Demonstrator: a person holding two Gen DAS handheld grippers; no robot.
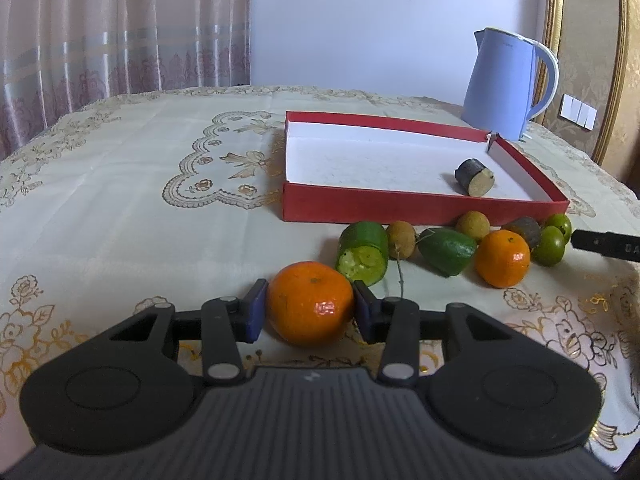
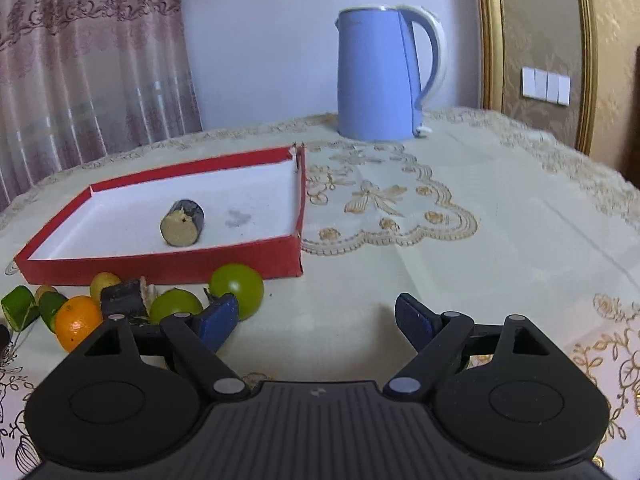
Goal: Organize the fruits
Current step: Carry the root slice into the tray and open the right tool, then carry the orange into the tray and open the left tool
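Observation:
My left gripper (image 1: 310, 308) is shut on an orange mandarin (image 1: 310, 306) just above the tablecloth. Beyond it lie two green cut pieces (image 1: 364, 252), two brown longans (image 1: 401, 239), a second mandarin (image 1: 502, 258), a dark piece (image 1: 524, 230) and two green round fruits (image 1: 552, 246). A red tray (image 1: 424, 204) with a white floor holds one dark cut piece (image 1: 475, 177). My right gripper (image 2: 316, 320) is open and empty over the cloth, right of the fruit group; its left finger (image 2: 218, 320) is beside a green fruit (image 2: 238, 288). The tray (image 2: 160, 266) holds the dark piece (image 2: 183, 228).
A blue electric kettle (image 1: 504, 84) stands behind the tray at the back right; it also shows in the right wrist view (image 2: 380, 76). The round table has an embroidered cloth (image 1: 140, 200). Curtains and a wall lie behind. The right gripper's tip (image 1: 604, 242) shows at the left view's right edge.

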